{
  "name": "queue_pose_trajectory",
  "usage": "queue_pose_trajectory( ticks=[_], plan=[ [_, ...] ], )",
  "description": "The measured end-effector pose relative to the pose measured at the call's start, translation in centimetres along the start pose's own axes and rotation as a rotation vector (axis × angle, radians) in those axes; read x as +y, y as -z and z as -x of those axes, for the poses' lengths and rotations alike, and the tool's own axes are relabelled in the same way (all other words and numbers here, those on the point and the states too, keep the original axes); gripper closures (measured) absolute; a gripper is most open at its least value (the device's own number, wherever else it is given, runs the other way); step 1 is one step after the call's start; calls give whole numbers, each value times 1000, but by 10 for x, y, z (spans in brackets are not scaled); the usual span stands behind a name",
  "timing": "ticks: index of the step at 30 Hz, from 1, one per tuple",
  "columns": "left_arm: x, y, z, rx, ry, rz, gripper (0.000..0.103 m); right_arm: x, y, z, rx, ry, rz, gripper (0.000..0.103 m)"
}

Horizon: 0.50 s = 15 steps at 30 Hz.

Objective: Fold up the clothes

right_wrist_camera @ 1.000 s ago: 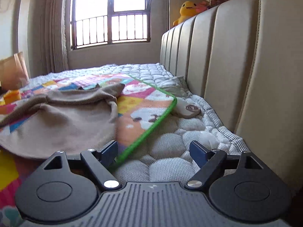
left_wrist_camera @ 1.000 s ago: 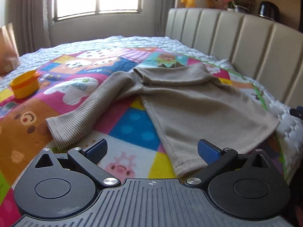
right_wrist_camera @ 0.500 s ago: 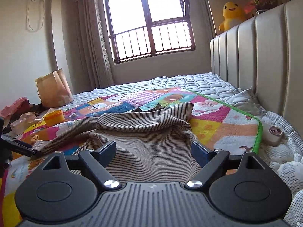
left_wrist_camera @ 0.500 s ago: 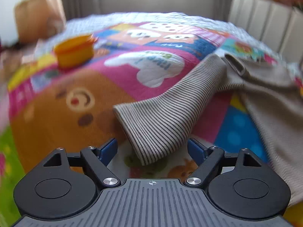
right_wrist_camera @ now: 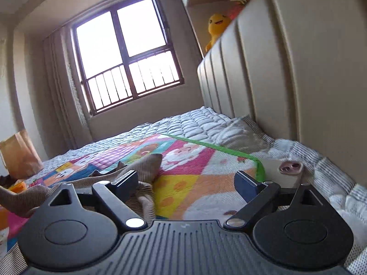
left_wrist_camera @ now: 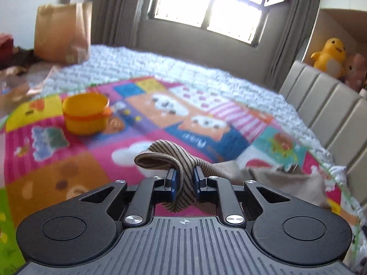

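**Sleeve gripped at the left, right jaws spreading over bare mat**

The striped sleeve (left_wrist_camera: 183,178) of the brown sweater (right_wrist_camera: 128,171) is pinched between the pads of the left gripper (left_wrist_camera: 184,181), which is closed on it; the cuff is seen bunched into a loop above the jaws and lifted clear of the play mat (left_wrist_camera: 68,165). The rest of the sweater is spread on the play mat, trailing away to the right of the held sleeve.

The right gripper (right_wrist_camera: 186,181) is held low over the play mat with its jaws opening; nothing is caught between them. Its left finger is seen just over the crumpled edge of the sweater, while bare mat is shown under the gap.

The green border (right_wrist_camera: 215,147) of the play mat is seen beyond the sweater, toward the padded headboard (right_wrist_camera: 286,68), with quilted bedding (right_wrist_camera: 188,123) past it. A yellow tub (left_wrist_camera: 85,113) stands on the play mat, well apart from the sweater, with open mat between them. A paper bag (left_wrist_camera: 60,32) is placed past the mat's far edge.
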<state>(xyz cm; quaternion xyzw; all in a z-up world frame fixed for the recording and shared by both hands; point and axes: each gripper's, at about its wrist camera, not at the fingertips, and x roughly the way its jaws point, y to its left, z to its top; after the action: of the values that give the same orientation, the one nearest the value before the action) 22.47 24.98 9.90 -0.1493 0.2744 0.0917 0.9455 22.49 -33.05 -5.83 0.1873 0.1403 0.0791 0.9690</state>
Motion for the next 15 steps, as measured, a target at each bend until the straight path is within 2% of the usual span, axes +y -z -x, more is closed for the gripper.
queue_pose_trajectory(
  ticks=[4, 7, 15],
  plan=[
    [-63, -39, 9, -93, 51, -46, 91, -28, 3, 7, -44, -28, -154, 4],
    [-121, -45, -3, -115, 123, -83, 98, -30, 5, 6, -45, -57, -166, 4],
    [-282, -10, -61, -15, 318, -226, 98, -38, 7, 1, -53, -103, -205, 3]
  ],
)
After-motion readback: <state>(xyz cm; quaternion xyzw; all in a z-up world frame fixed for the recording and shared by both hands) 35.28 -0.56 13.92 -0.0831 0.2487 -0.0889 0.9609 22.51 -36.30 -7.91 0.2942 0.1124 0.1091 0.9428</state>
